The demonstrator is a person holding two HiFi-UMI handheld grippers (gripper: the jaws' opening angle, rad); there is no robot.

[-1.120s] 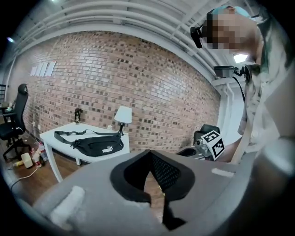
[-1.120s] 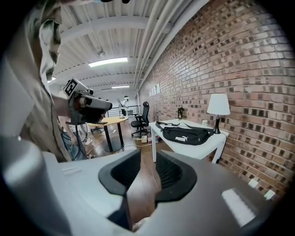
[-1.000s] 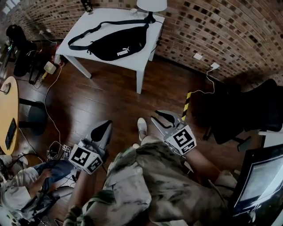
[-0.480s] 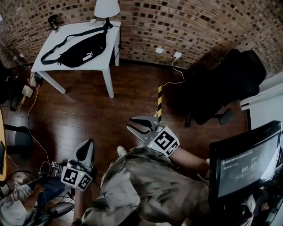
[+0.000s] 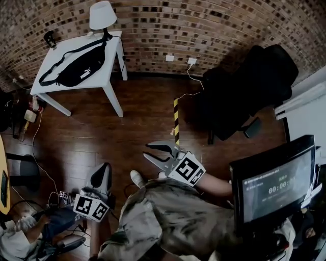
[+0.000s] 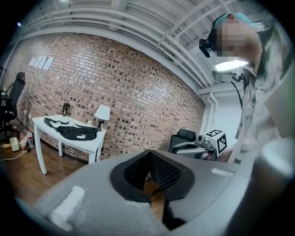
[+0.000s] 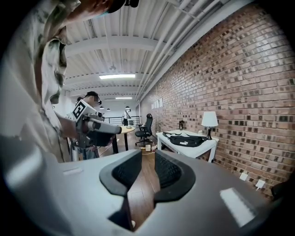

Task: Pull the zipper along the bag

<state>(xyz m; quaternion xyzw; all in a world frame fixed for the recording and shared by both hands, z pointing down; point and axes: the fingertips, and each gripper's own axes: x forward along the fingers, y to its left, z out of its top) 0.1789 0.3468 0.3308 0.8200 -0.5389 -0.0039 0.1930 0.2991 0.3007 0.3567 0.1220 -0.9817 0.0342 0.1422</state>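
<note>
Your black fabric waist bag (image 5: 76,69) on the white square table (image 5: 96,80) is too small in every view for you to find its zipper. The head view's left edge cuts off the round yellow wooden table (image 5: 4,158), and its bottom-left corner cuts off the seated person (image 5: 51,224).

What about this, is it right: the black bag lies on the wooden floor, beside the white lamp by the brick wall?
No. The black bag lies on the white table, not on the wooden floor, as the head view shows. It is indeed beside the white lamp by the brick wall.
</note>
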